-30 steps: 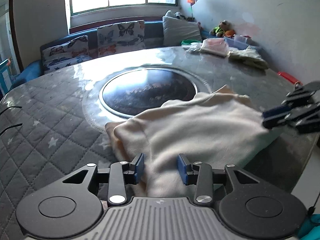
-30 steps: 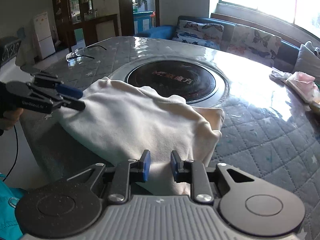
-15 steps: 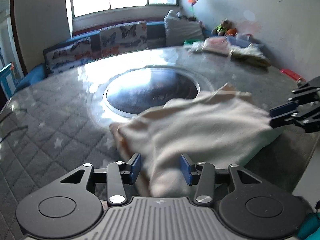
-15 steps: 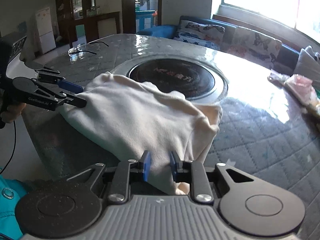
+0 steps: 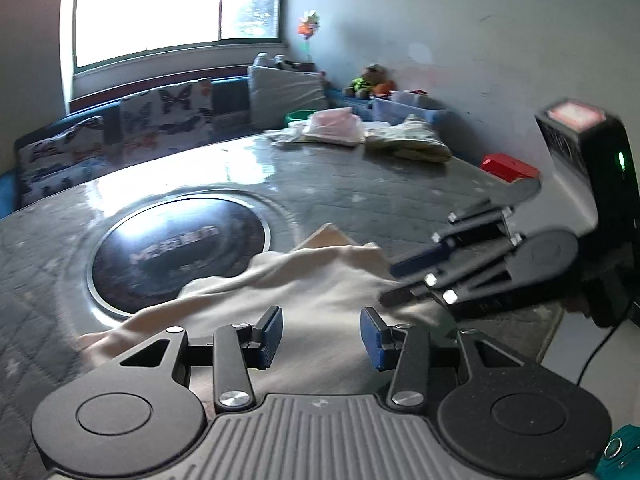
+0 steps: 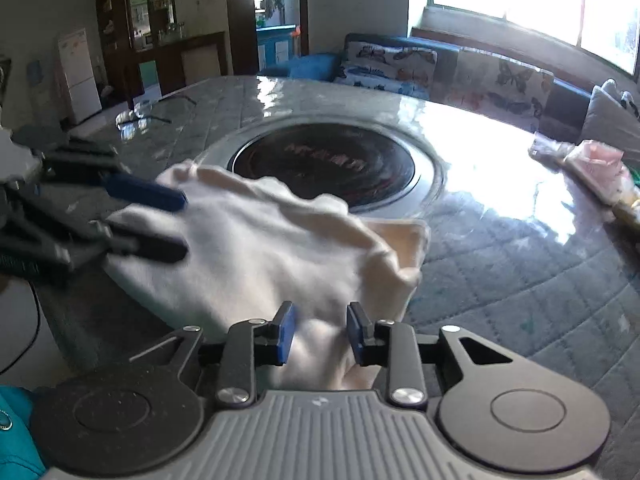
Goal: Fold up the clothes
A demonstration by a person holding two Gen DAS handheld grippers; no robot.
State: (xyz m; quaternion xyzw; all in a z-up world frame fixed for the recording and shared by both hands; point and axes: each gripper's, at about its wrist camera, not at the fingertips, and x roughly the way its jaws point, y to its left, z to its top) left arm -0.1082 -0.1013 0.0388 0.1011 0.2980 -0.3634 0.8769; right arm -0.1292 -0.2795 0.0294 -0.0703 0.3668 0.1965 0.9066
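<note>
A cream garment (image 5: 304,292) lies bunched on the near part of a round table (image 5: 360,188) with a grey quilted cover, its far edge overlapping the 5 o'clock rim of the dark glass disc (image 5: 180,252) set into the tabletop.

In the left wrist view, the left gripper (image 5: 320,334) sits at 6 o'clock with its blue pads spread. The cloth runs between them, and neither pad visibly presses on it. Its jaws have opened a little within the last second. The right gripper (image 5: 400,284) comes in from 3 o'clock, its fingers over the garment's right-hand edge.

In the right wrist view, the right gripper (image 6: 320,332) has a fold of the cream cloth rising between its pads. The pads have just been parting, and a narrow gap shows beside each one, so the fold looks loosely bracketed rather than pinched. The left gripper (image 6: 176,224) enters from 9 o'clock, blurred, with its two fingers apart above and below the garment's left edge.

At 1 o'clock in the left view, a small pile of folded clothes (image 5: 340,128) rests on the far table edge. A butterfly-print sofa (image 6: 420,68) stands behind the table under a bright window (image 5: 172,4).
</note>
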